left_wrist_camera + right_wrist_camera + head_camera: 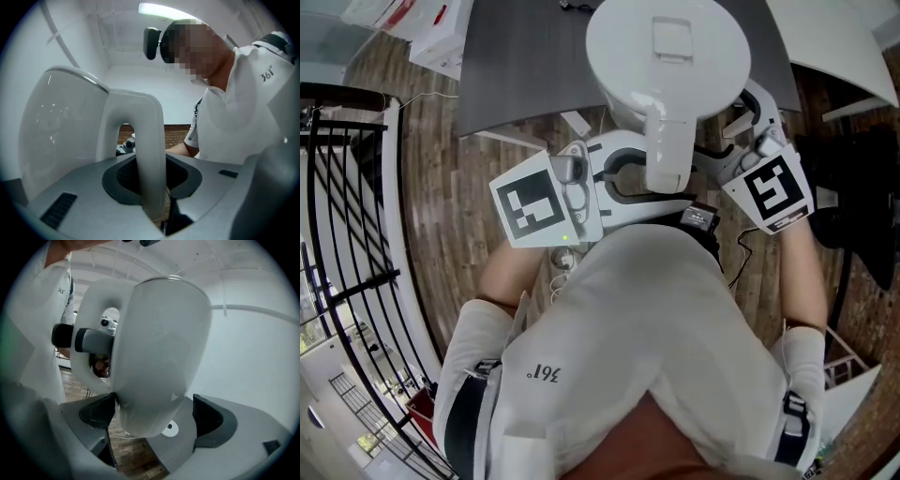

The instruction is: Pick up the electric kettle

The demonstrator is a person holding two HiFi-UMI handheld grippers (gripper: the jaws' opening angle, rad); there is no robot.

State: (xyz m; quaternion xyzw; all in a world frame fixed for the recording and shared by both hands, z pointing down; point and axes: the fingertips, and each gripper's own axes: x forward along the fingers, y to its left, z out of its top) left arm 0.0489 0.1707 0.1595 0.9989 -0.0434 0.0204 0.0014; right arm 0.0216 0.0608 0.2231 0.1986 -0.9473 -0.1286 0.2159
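Note:
The white electric kettle (667, 56) hangs in the air close under the head camera, lid up. Its curved handle (668, 141) points toward me. My left gripper (628, 176) is shut on that handle. In the left gripper view the handle (145, 131) runs down between the dark pads of the left gripper (150, 187). My right gripper (729, 141) reaches in from the right with its jaws spread wide around the kettle's lower body (161, 348). In the right gripper view the right gripper (152, 414) has its left pad at the body, and its right pad stands apart from it.
A dark grey table (516, 66) lies beyond the kettle. A black railing (347, 206) runs down the left side. White boxes (422, 23) sit at the top left. White furniture (853, 42) stands at the top right. A cable (745, 253) trails over the wooden floor (441, 187).

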